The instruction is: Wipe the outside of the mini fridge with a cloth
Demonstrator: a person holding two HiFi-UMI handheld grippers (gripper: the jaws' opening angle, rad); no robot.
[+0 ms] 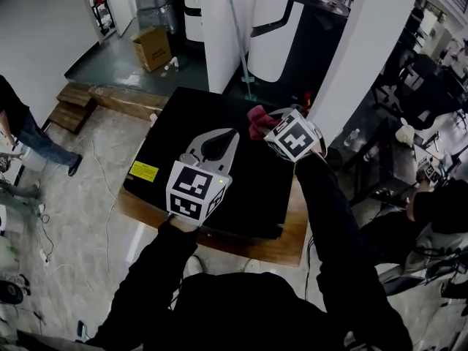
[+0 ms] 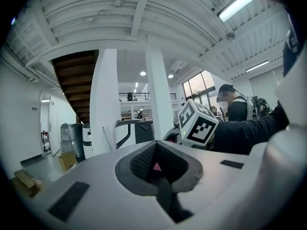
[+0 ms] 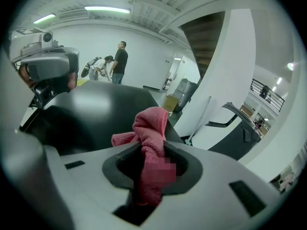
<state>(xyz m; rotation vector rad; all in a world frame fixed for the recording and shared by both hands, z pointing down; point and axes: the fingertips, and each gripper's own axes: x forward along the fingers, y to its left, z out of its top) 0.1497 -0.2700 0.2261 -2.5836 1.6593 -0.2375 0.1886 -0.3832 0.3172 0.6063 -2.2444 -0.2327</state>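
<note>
The right gripper (image 3: 153,150), clamped on the cloth (image 3: 149,121), rests at the far edge of the fridge (image 1: 175,119) top (left gripper (image 1: 225,139) closed, empty, at mid-top)

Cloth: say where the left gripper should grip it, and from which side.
I'd grip the bunched free end of the cloth, which sticks out past the right gripper shut on it. Come from the left, over the mini fridge top, where that end is bare; the shut left gripper must open first.
</note>
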